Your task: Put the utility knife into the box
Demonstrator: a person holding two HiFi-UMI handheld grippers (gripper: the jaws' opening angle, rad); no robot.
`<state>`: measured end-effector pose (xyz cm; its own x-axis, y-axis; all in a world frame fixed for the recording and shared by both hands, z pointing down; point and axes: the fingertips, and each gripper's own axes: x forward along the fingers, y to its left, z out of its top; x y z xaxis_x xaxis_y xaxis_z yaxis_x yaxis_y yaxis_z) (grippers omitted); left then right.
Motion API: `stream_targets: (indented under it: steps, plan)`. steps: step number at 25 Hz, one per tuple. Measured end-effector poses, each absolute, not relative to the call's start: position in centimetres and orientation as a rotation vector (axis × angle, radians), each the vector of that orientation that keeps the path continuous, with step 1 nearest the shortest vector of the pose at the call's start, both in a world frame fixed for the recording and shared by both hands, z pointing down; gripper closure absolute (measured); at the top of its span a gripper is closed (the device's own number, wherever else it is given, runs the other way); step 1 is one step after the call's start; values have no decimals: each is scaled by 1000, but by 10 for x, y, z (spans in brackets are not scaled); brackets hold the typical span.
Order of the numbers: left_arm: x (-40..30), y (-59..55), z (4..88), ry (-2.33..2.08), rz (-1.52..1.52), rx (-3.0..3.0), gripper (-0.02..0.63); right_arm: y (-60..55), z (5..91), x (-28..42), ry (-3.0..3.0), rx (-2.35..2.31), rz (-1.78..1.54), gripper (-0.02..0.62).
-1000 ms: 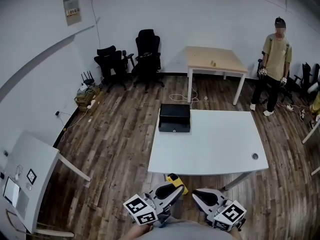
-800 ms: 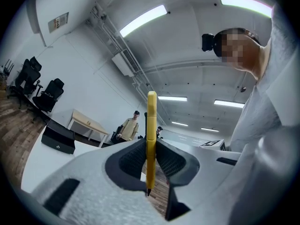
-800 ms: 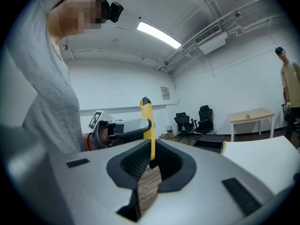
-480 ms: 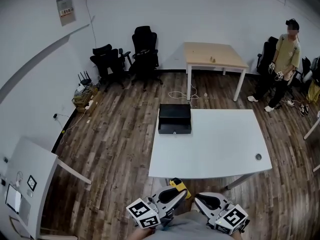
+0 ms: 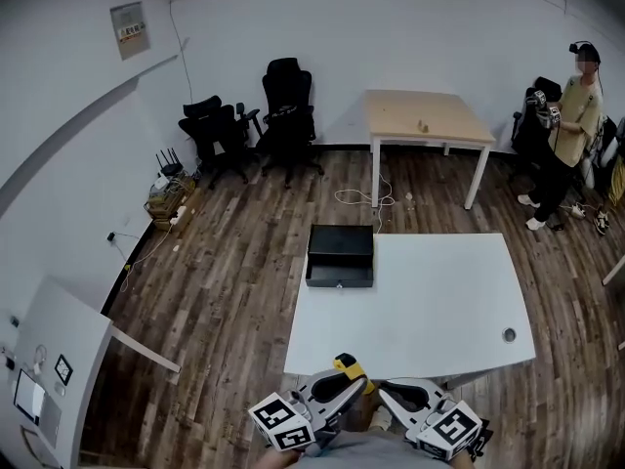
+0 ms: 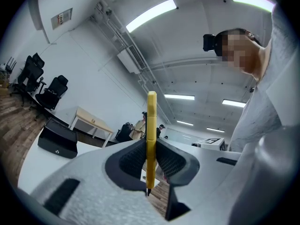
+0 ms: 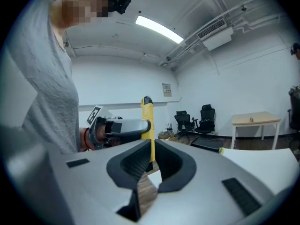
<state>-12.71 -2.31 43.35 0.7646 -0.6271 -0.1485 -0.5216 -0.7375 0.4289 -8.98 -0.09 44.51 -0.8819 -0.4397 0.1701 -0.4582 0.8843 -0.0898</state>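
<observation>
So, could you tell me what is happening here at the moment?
A person at the near edge of the white table holds a gripper in each hand. The left gripper is shut on the yellow utility knife, close to the body; the right gripper beside it is shut and empty. The black box sits on the table's far left corner, knife not yet in it.
</observation>
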Motion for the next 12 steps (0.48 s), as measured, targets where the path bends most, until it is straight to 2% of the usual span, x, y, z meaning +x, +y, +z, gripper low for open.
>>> stream_targets:
  steps: [12]
  plan:
    - [-62,-115,421,-924,-376,2616,531,-98,438,-17,-2947,722,148,558]
